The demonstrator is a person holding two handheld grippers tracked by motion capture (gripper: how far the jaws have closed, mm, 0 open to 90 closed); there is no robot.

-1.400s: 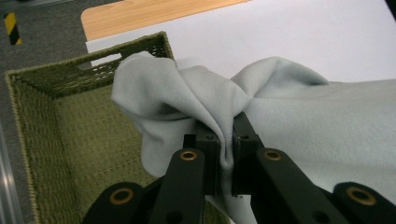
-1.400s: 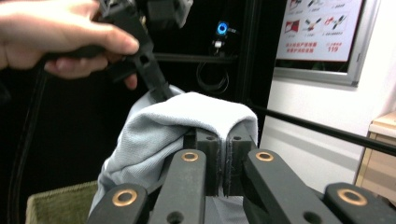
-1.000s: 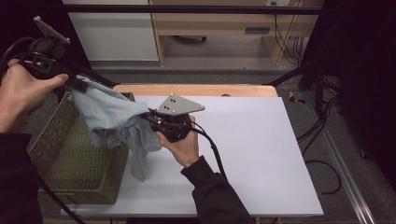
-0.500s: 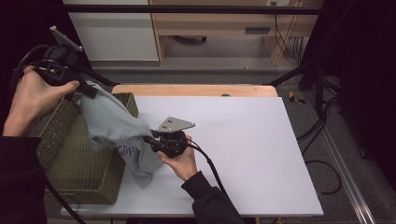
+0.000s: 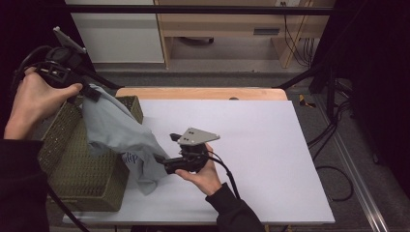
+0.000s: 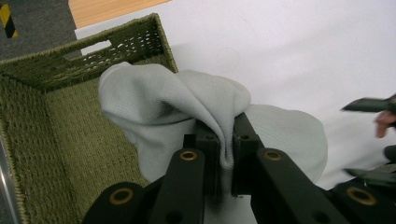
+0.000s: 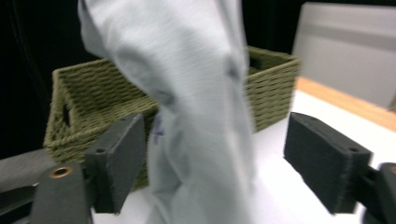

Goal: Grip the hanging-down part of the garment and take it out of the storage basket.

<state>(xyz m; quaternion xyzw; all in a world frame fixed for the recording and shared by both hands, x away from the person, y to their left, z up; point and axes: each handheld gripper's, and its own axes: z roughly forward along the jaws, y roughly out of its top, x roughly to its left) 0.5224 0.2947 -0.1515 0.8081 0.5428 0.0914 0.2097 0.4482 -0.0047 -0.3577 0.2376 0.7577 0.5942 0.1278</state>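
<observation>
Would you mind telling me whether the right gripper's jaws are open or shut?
Open: the right gripper has its black jaws wide apart, with the hanging pale grey cloth between them, ungripped.

Count: 1 light grey cloth [image 5: 121, 137], some blue print on it, text unreadable. 1 green woven basket [image 5: 82, 169] at the table's left edge. 1 white table [image 5: 270, 159], with a wood strip along its far edge. 2 grippers: left gripper [image 6: 226, 154] raised far left over the basket, right gripper [image 5: 167, 166] near centre. 2 hands, one per gripper: left hand [image 5: 36, 99], right hand [image 5: 203, 174]. 2 dark sleeves. 1 grey three-cornered plate on each gripper, so 2.
</observation>
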